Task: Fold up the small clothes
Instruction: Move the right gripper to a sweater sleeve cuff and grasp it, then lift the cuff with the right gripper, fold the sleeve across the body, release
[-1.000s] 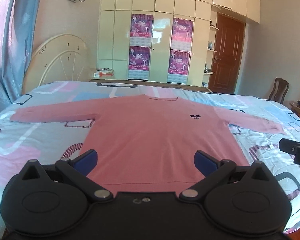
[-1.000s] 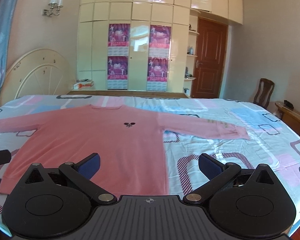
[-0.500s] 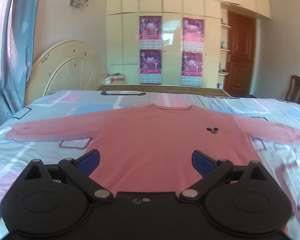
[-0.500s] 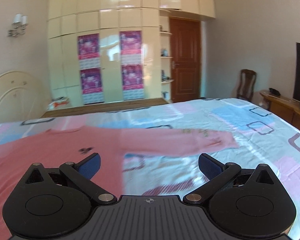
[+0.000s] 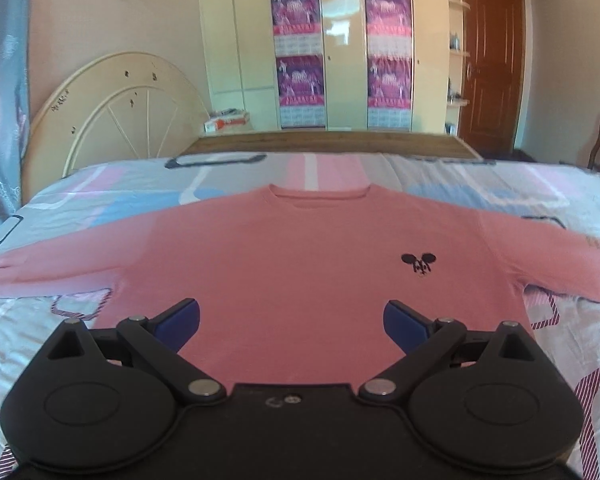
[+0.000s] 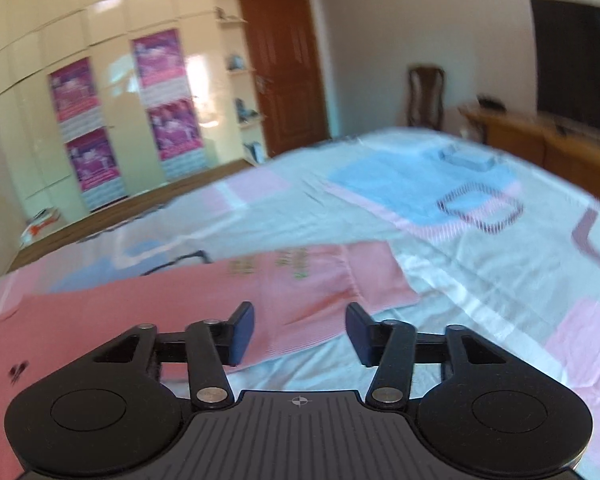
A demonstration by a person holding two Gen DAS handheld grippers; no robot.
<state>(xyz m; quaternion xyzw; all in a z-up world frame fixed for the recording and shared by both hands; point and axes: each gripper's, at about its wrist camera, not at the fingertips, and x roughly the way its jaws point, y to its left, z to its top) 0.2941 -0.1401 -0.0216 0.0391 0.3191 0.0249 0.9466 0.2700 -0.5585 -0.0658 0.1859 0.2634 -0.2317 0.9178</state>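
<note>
A pink long-sleeved sweater (image 5: 292, 260) with a small black mouse logo (image 5: 419, 263) lies flat on the bed, sleeves spread to both sides. My left gripper (image 5: 291, 322) is open wide and empty, over the sweater's lower body. My right gripper (image 6: 300, 330) is partly open and empty, just above the cuff end of the right sleeve (image 6: 332, 284); the jaws stand either side of the cuff without gripping it. The right wrist view is motion-blurred.
The bed (image 5: 480, 184) has a pink, blue and white patterned sheet. A cream headboard (image 5: 112, 116) stands at the left, wardrobes (image 5: 340, 60) and a brown door (image 6: 284, 68) behind. A wooden cabinet (image 6: 540, 140) and a chair (image 6: 426, 92) stand to the right.
My right gripper has swung right and forward to the right sleeve's cuff, and its jaws have narrowed. My left gripper has moved forward over the sweater's body, still wide open.
</note>
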